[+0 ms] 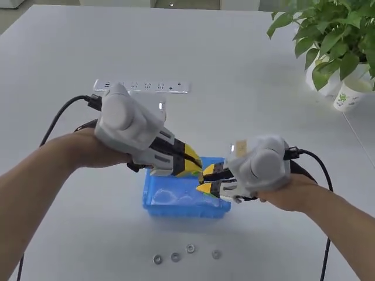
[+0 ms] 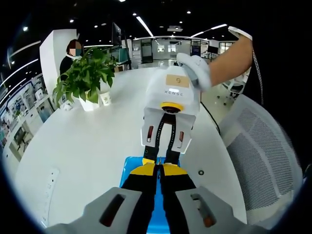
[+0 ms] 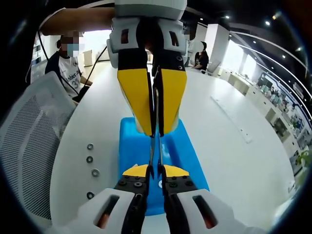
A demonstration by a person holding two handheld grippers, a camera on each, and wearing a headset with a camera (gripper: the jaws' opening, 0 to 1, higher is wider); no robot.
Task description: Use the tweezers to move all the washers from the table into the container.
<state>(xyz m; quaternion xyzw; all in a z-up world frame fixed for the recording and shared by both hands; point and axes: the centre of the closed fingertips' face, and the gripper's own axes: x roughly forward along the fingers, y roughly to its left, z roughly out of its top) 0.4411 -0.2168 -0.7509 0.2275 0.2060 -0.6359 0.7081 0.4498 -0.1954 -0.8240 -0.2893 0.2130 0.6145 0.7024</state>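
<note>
Both grippers meet tip to tip above the blue container (image 1: pixel 176 204). My left gripper (image 1: pixel 194 164) comes in from the left and is shut on thin metal tweezers (image 3: pixel 154 141), which run between its yellow jaws toward my right gripper (image 3: pixel 155 171). The right gripper (image 1: pixel 205 180) is shut on the tweezers' other end. In the left gripper view the left gripper (image 2: pixel 159 169) faces the right gripper (image 2: pixel 165 152) over the container (image 2: pixel 127 169). Several washers (image 1: pixel 175 256) lie in a row on the table in front of the container, also seen as washers (image 3: pixel 90 159) left of the container (image 3: pixel 187 156).
A white power strip (image 1: pixel 143 86) lies beyond the container. A potted plant (image 1: pixel 334 35) and a paper cup (image 1: pixel 350 96) stand at the far right. A mesh chair (image 3: pixel 29 126) is beside the table, and a person stands behind it.
</note>
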